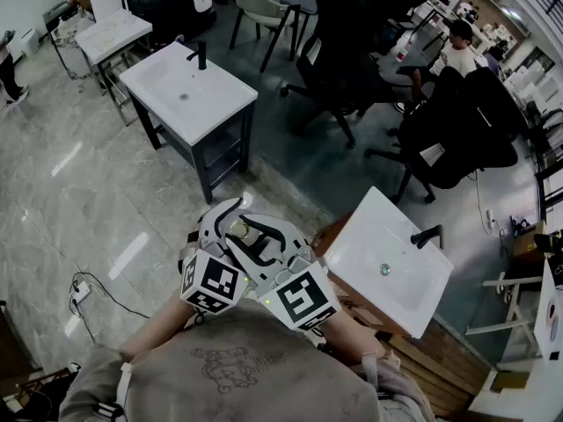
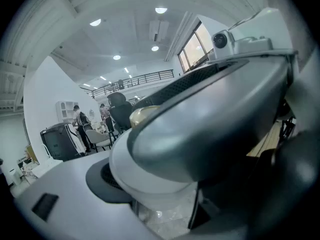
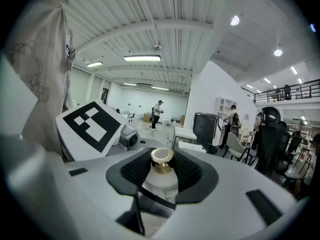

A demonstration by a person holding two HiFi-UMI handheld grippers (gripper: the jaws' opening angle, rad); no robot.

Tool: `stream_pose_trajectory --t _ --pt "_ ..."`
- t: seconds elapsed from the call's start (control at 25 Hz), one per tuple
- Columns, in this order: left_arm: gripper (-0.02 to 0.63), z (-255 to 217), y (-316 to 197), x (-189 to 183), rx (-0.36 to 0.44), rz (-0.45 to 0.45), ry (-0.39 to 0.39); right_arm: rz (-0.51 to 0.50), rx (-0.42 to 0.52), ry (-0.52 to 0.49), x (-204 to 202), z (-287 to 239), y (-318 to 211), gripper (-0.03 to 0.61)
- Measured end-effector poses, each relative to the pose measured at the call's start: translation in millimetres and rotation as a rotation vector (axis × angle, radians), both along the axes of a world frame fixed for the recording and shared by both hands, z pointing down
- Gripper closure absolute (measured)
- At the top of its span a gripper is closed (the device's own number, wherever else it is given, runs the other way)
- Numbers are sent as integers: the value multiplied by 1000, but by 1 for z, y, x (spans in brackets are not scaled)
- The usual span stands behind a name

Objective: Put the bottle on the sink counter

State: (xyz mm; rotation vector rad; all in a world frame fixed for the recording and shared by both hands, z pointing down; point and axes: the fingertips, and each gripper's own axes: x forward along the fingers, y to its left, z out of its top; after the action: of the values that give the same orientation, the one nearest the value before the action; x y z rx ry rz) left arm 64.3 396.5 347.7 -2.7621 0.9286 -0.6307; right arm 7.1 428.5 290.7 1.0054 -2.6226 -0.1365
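Gripping the small pale-bodied bottle [image 3: 159, 186] at its shoulder, just below the round gold cap [image 3: 162, 156], the right gripper [image 3: 162, 176] has its jaws clamped on it. The dark ribbed pads curve round the neck, which probably stops the smooth, slippery body from sliding out while it is carried upright.

The left gripper [image 2: 190, 194] is pressed in close beside it with its jaws wide apart and clamped on nothing. The right gripper's grey moulded jaw and the bottle fill the space in front of it, so it looks like a steadying partner rather than a second grip.

Both grippers are held near the person's chest, above the glossy grey stone-tiled floor [image 1: 88, 192], so the bottle is in the air and not yet on any surface.

The likely target is the near white glazed sink counter [image 1: 369, 227] to the right. It has a smooth rectangular top with a shallow basin, a matt black tap [image 1: 427, 236] and a brown wooden cabinet [image 1: 361, 310] below. A similar white sink top on a dark frame [image 1: 220, 90] stands far to the left.
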Motion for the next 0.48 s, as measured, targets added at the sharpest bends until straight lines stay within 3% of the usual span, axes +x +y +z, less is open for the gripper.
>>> stream_pose_trajectory --t 0.48 --pt "275 0 -7 4 -11 -6 1 -2 -12 -22 4 -1 -8 434"
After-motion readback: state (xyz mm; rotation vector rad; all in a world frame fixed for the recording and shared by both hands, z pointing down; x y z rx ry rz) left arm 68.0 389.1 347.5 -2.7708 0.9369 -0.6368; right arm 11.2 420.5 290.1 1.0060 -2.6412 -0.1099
